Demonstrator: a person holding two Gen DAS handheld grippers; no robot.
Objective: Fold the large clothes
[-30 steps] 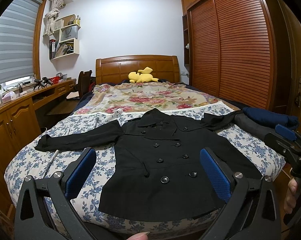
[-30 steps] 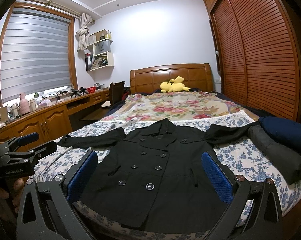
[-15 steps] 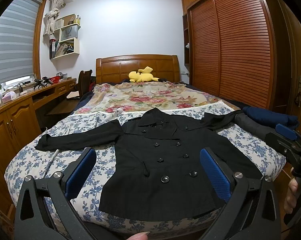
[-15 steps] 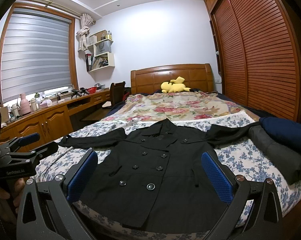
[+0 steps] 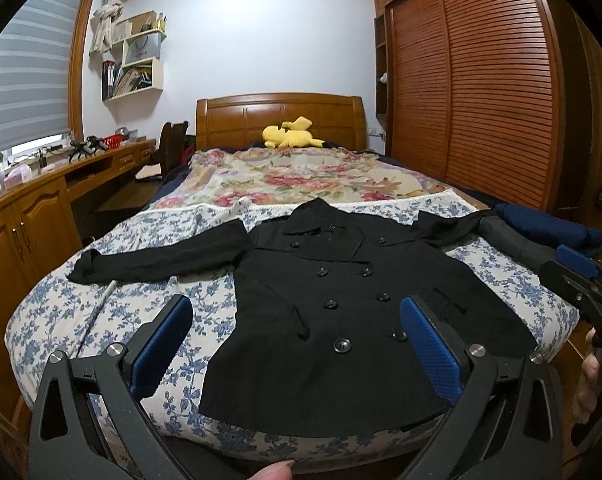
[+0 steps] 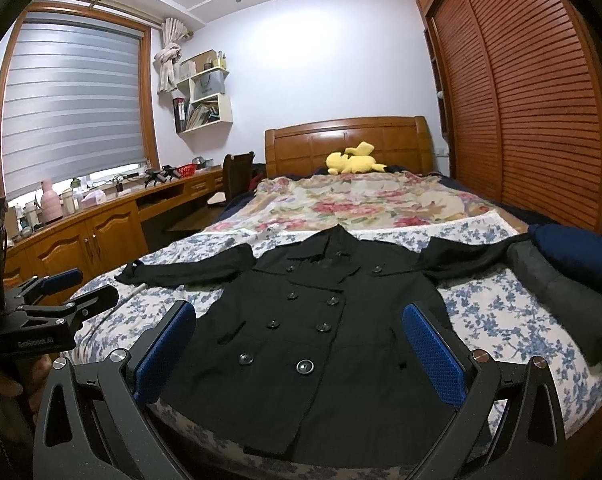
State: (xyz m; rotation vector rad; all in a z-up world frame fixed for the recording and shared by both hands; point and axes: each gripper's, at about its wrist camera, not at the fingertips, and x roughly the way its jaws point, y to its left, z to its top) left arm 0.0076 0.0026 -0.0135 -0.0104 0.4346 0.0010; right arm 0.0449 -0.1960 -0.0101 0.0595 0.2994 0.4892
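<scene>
A black double-breasted coat (image 5: pixel 341 304) lies flat and face up on the bed's near end, both sleeves spread out sideways; it also shows in the right wrist view (image 6: pixel 313 320). My left gripper (image 5: pixel 297 344) is open and empty, held above the coat's hem near the foot of the bed. My right gripper (image 6: pixel 297 348) is open and empty, also above the hem. Each gripper appears at the edge of the other's view, the right one (image 5: pixel 581 280) and the left one (image 6: pixel 53 300).
The bed (image 5: pixel 141 292) has a blue-flowered sheet and a floral blanket (image 5: pixel 301 176) farther back. Folded dark clothes (image 6: pixel 569 272) lie at the bed's right edge. A yellow plush toy (image 5: pixel 291 136) sits by the headboard. A wooden desk (image 6: pixel 81 232) runs along the left, a wardrobe (image 5: pixel 481 80) along the right.
Both grippers have shifted very slightly; the coat sits a touch lower and nearer in both views. Nothing was gripped or released.
</scene>
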